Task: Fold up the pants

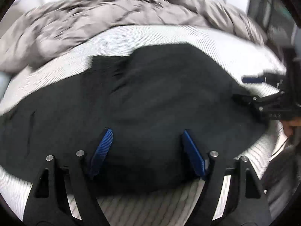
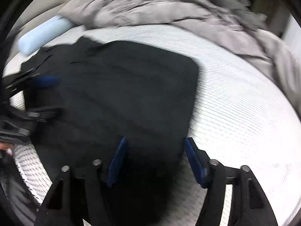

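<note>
left gripper [image 1: 146,145] standing wide with nothing pinched, black pants [image 1: 143,101] lying folded on the white ribbed mattress [image 1: 169,35], right gripper [image 2: 155,150] gaping wide over the pants' edge, grey duvet [image 2: 169,9] bunching behind

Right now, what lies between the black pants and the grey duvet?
Only bare striped white sheet separates the black pants from the grey duvet; both wrist views show it, most clearly the right one.
</note>
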A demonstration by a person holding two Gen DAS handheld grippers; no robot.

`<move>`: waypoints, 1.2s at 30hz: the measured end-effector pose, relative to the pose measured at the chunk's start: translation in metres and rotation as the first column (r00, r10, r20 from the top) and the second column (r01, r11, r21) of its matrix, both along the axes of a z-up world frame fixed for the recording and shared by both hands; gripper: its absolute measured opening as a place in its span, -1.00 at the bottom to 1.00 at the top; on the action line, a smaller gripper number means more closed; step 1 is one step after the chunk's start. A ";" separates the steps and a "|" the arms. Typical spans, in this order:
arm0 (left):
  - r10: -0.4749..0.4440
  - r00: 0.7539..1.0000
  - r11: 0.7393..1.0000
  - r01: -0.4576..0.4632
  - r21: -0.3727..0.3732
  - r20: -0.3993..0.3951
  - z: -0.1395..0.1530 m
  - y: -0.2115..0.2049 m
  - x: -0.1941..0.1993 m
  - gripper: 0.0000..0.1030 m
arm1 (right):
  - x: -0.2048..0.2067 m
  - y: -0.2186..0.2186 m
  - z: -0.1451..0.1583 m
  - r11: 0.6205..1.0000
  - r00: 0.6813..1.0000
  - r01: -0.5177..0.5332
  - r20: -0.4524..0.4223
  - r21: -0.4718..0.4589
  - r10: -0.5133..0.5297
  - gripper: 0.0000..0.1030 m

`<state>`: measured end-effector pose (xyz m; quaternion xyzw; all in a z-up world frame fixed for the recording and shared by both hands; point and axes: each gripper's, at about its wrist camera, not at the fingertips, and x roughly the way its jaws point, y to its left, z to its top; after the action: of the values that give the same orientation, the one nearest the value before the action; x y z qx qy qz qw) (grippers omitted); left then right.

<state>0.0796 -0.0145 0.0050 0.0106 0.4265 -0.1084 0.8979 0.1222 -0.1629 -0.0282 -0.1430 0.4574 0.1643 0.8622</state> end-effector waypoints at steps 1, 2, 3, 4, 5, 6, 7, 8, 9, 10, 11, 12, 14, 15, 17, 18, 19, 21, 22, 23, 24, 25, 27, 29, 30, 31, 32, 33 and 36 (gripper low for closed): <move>0.046 0.999 0.997 -0.045 -0.059 0.015 0.009 0.021 -0.015 0.45 | -0.004 -0.013 0.003 0.999 0.999 0.035 0.004 0.039 -0.035 0.40; 0.098 0.995 0.989 -0.093 -0.115 0.032 0.017 0.041 -0.031 0.47 | -0.006 -0.025 0.006 0.993 0.999 0.044 -0.009 0.110 -0.044 0.43; 0.168 0.984 0.973 -0.157 -0.168 0.052 0.025 0.065 -0.045 0.58 | -0.012 -0.029 0.009 0.988 0.999 0.052 -0.015 0.148 -0.051 0.57; 0.246 0.966 0.951 -0.226 -0.212 0.075 0.032 0.088 -0.060 0.69 | -0.012 -0.035 0.014 0.978 0.998 0.070 -0.016 0.195 -0.068 0.69; 0.323 0.941 0.924 -0.292 -0.248 0.095 0.036 0.109 -0.074 0.73 | -0.013 -0.042 0.021 0.963 0.996 0.088 -0.001 0.253 -0.091 0.71; 0.426 0.898 0.880 -0.384 -0.278 0.109 0.037 0.136 -0.088 0.83 | -0.013 -0.044 0.024 0.956 0.995 0.095 0.006 0.279 -0.100 0.74; 0.490 0.865 0.847 -0.443 -0.293 0.108 0.035 0.155 -0.095 0.89 | -0.013 -0.047 0.028 0.944 0.993 0.105 0.012 0.312 -0.115 0.77; 0.537 0.838 0.816 -0.487 -0.311 0.098 0.030 0.172 -0.098 0.90 | -0.012 -0.048 0.030 0.936 0.992 0.115 0.009 0.333 -0.125 0.77; 0.593 0.803 0.771 -0.546 -0.328 0.057 0.021 0.195 -0.099 0.90 | -0.011 -0.048 0.031 0.931 0.992 0.121 0.002 0.344 -0.130 0.78; 0.623 0.782 0.740 -0.580 -0.341 0.021 0.013 0.210 -0.097 0.90 | -0.009 -0.047 0.032 0.928 0.991 0.127 -0.004 0.351 -0.134 0.78; 0.656 0.754 0.698 -0.619 -0.360 -0.024 0.002 0.226 -0.094 0.90 | -0.008 -0.045 0.032 0.926 0.991 0.130 -0.011 0.353 -0.135 0.78; 0.691 0.719 0.642 -0.659 -0.392 -0.079 -0.011 0.245 -0.089 0.89 | -0.007 -0.044 0.031 0.926 0.992 0.125 -0.016 0.355 -0.127 0.78; 0.721 0.663 0.526 -0.713 -0.463 -0.202 -0.038 0.276 -0.074 0.86 | -0.004 -0.037 0.024 0.931 0.994 0.109 -0.020 0.348 -0.109 0.78; 0.730 0.652 0.511 -0.720 -0.471 -0.206 -0.041 0.283 -0.067 0.85 | -0.004 -0.037 0.023 0.935 0.995 0.103 -0.019 0.339 -0.102 0.78; 0.754 0.641 0.531 -0.723 -0.441 -0.142 -0.032 0.288 -0.052 0.51 | -0.003 -0.031 0.019 0.942 0.997 0.078 -0.025 0.327 -0.074 0.78; 0.755 0.639 0.538 -0.732 -0.418 -0.146 -0.029 0.289 -0.042 -0.03 | -0.003 -0.027 0.016 0.946 0.998 0.067 -0.031 0.318 -0.060 0.78; 0.756 0.633 0.532 -0.743 -0.406 -0.168 -0.029 0.292 -0.033 -0.63 | -0.003 -0.022 0.013 0.951 0.998 0.059 -0.037 0.304 -0.050 0.78; 0.782 0.597 0.513 -0.779 -0.359 -0.177 -0.021 0.292 -0.023 -0.92 | -0.005 -0.017 0.009 0.956 0.999 0.040 -0.042 0.290 -0.029 0.78; 0.786 0.601 0.525 -0.772 -0.359 -0.142 -0.013 0.289 -0.020 -0.97 | -0.006 -0.014 0.008 0.958 0.999 0.028 -0.041 0.284 -0.017 0.78; 0.784 0.615 0.554 -0.755 -0.351 -0.087 0.001 0.279 -0.021 -0.98 | -0.007 -0.012 0.008 0.960 0.999 0.019 -0.039 0.280 -0.008 0.78; 0.778 0.627 0.578 -0.740 -0.343 -0.042 0.014 0.270 -0.025 -0.99 | -0.007 -0.009 0.008 0.961 0.999 0.007 -0.035 0.278 0.003 0.78; 0.765 0.644 0.608 -0.716 -0.342 0.012 0.031 0.256 -0.029 -0.99 | -0.008 -0.008 0.009 0.961 1.000 -0.001 -0.029 0.278 0.010 0.78; 0.700 0.705 0.692 -0.630 -0.354 0.114 0.069 0.228 -0.033 -0.99 | -0.009 -0.007 0.011 0.959 1.000 -0.005 -0.023 0.284 0.012 0.78; 0.617 0.761 0.772 -0.536 -0.343 0.201 0.103 0.191 -0.035 -0.99 | -0.010 -0.008 0.013 0.958 1.000 -0.009 -0.016 0.288 0.014 0.78; 0.552 0.795 0.821 -0.465 -0.332 0.253 0.121 0.165 -0.037 -0.99 | -0.010 -0.010 0.014 0.958 1.000 -0.007 -0.012 0.288 0.011 0.78; 0.492 0.822 0.858 -0.402 -0.319 0.288 0.135 0.140 -0.039 -0.99 | -0.010 -0.012 0.014 0.957 1.000 -0.004 -0.011 0.291 0.008 0.78; 0.419 0.851 0.894 -0.324 -0.311 0.316 0.146 0.109 -0.038 -0.99 | -0.011 -0.015 0.015 0.956 1.000 -0.002 -0.010 0.293 0.005 0.78; 0.361 0.875 0.914 -0.262 -0.311 0.322 0.152 0.086 -0.035 -0.98 | -0.010 -0.018 0.015 0.955 1.000 0.008 -0.010 0.296 -0.005 0.78; 0.110 0.965 0.939 -0.022 -0.343 0.237 0.139 0.001 -0.014 -0.18 | -0.007 -0.029 0.017 0.952 0.999 0.046 -0.009 0.302 -0.045 0.78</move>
<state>0.0652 -0.0139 0.1440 -0.1438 0.2838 -0.1471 0.9366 0.1154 -0.1920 -0.0107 0.0009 0.4309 0.2125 0.8770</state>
